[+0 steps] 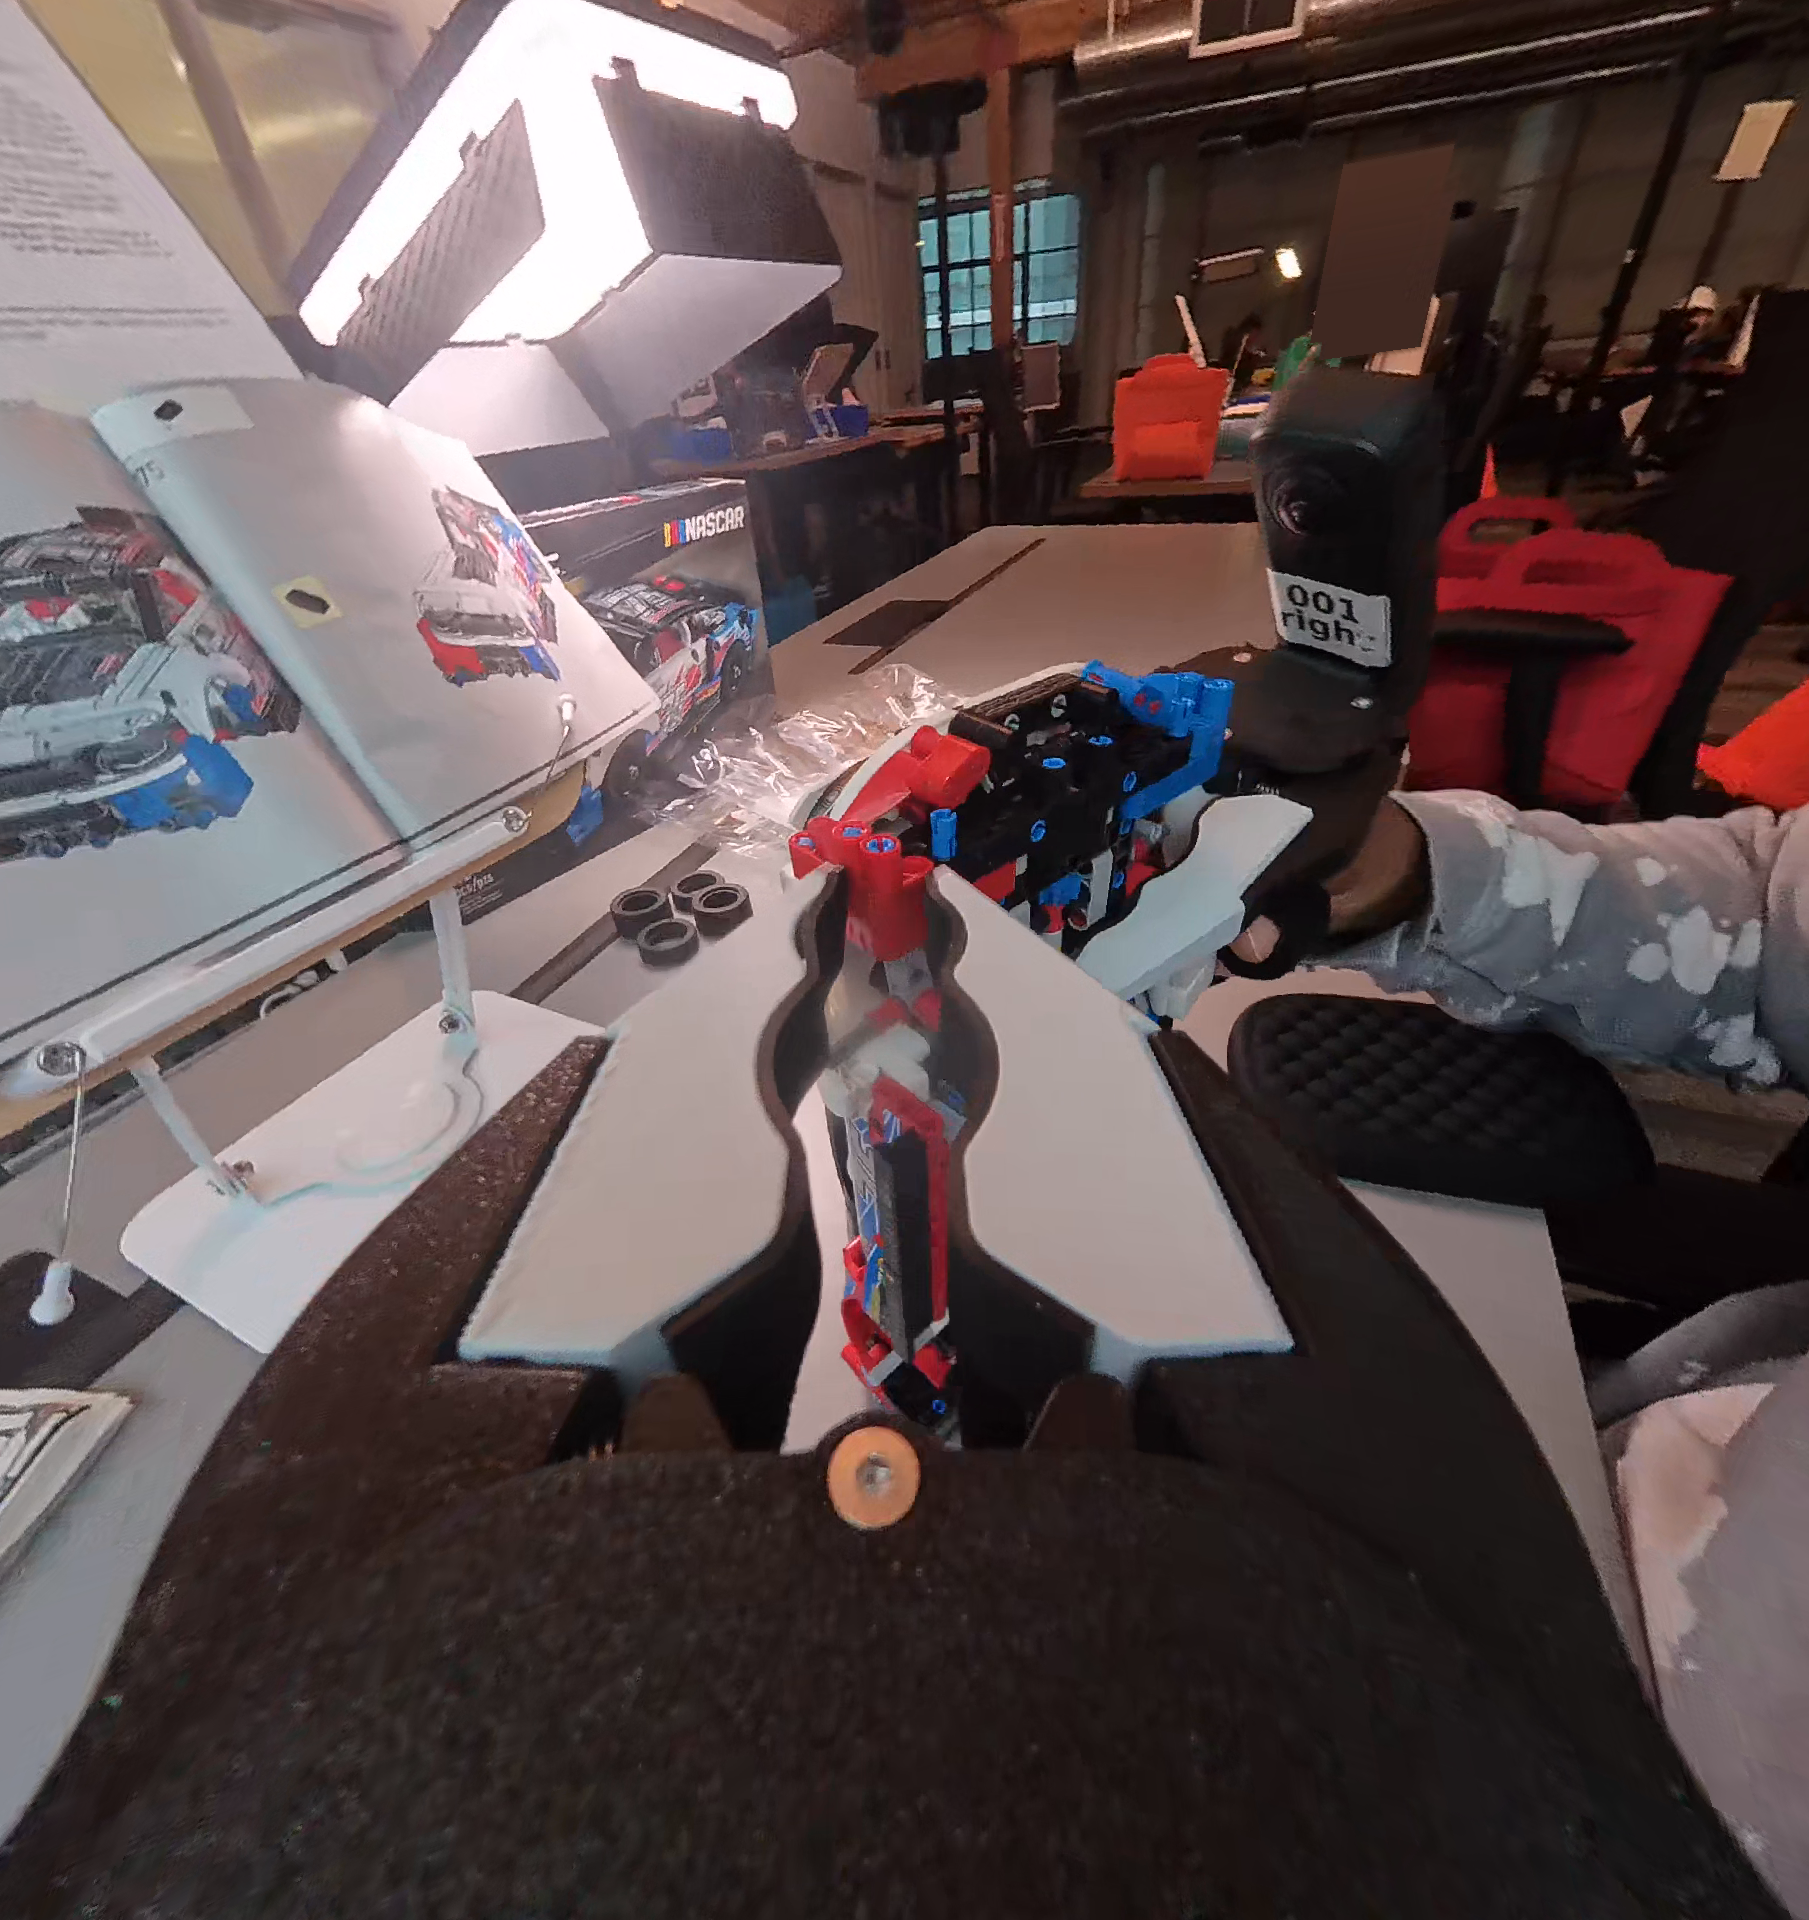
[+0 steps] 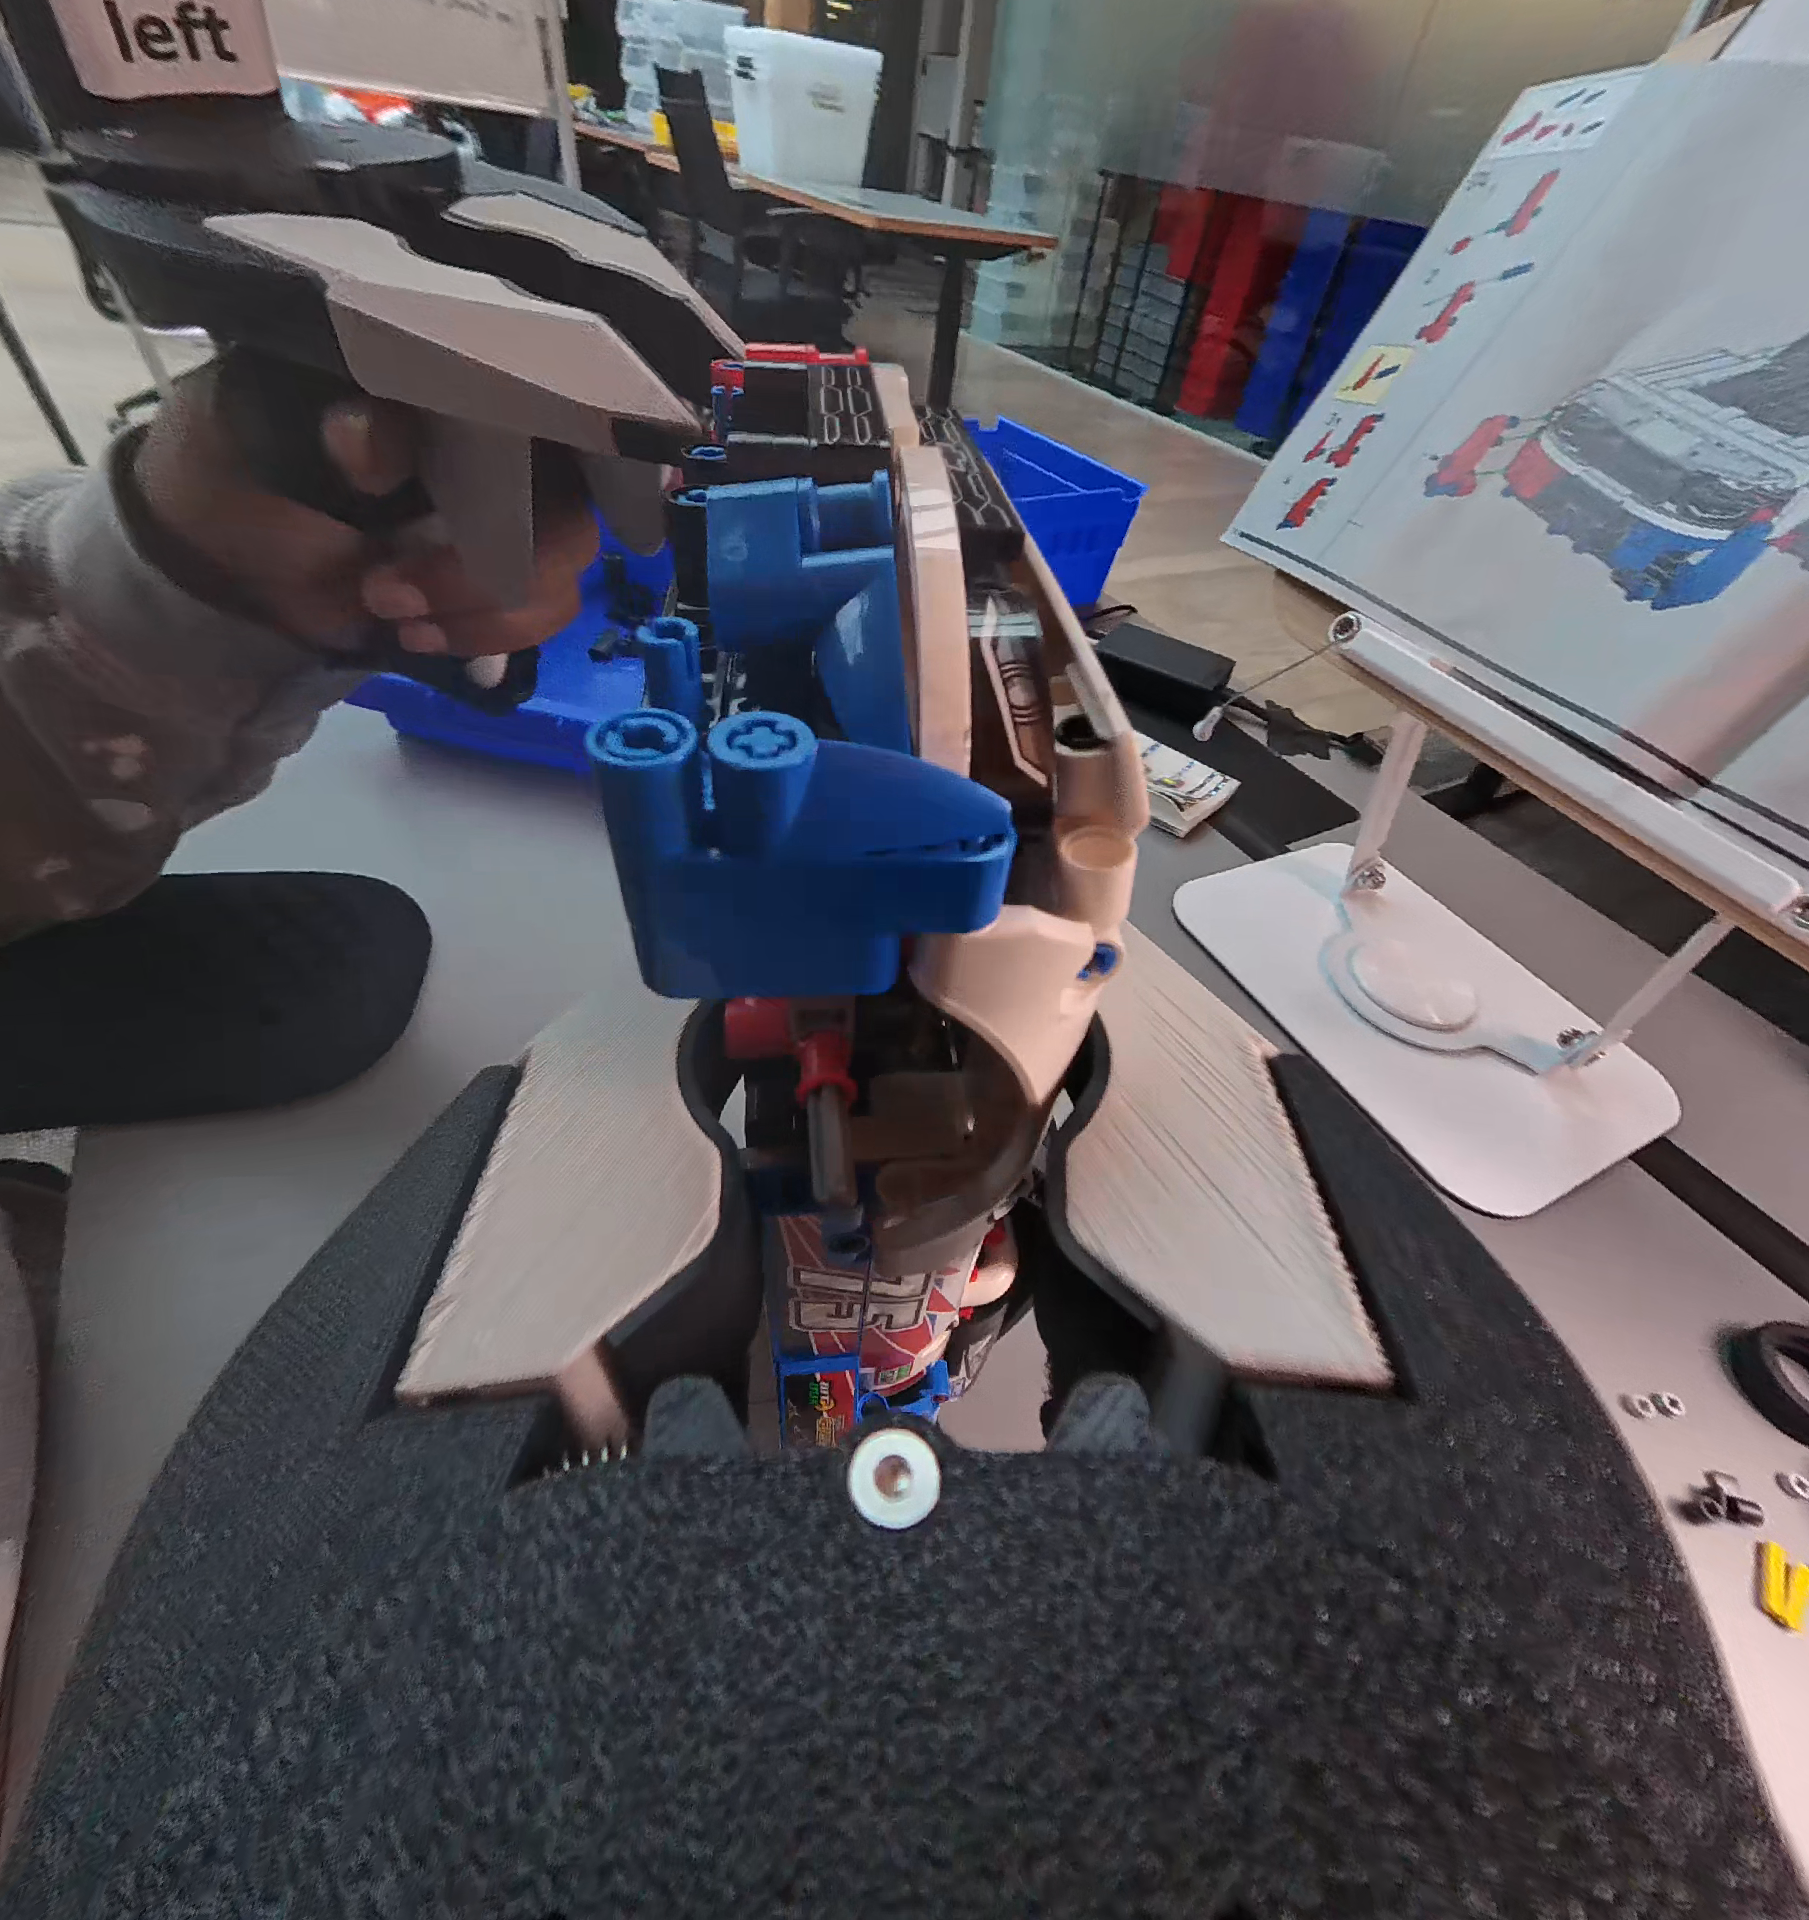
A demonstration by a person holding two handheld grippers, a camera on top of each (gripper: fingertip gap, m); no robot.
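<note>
A toy brick car model (image 1: 1045,790), red, black, blue and white, is held in the air between both grippers. My left gripper (image 1: 884,894) is shut on its red end, with the model running down between the white fingers (image 1: 671,1143). My right gripper (image 2: 889,1049) is shut on the blue and white end (image 2: 796,831). In the left wrist view the right gripper (image 1: 1118,831) shows on the model's far end, held by a gloved hand (image 1: 1326,894). In the right wrist view the left gripper (image 2: 708,384) shows clamped on the model's top end.
An open instruction booklet (image 1: 360,582) rests on a white stand (image 1: 360,1143) at the left; it also shows in the right wrist view (image 2: 1658,364). Several black tyres (image 1: 682,914), a clear bag (image 1: 775,748), the set's box (image 1: 671,582), a blue bin (image 2: 1066,499) and small loose parts (image 2: 1788,1584) lie on the table. A black chair armrest (image 1: 1430,1101) is at the right. There is about 8 centimetres between the tips of the two grippers.
</note>
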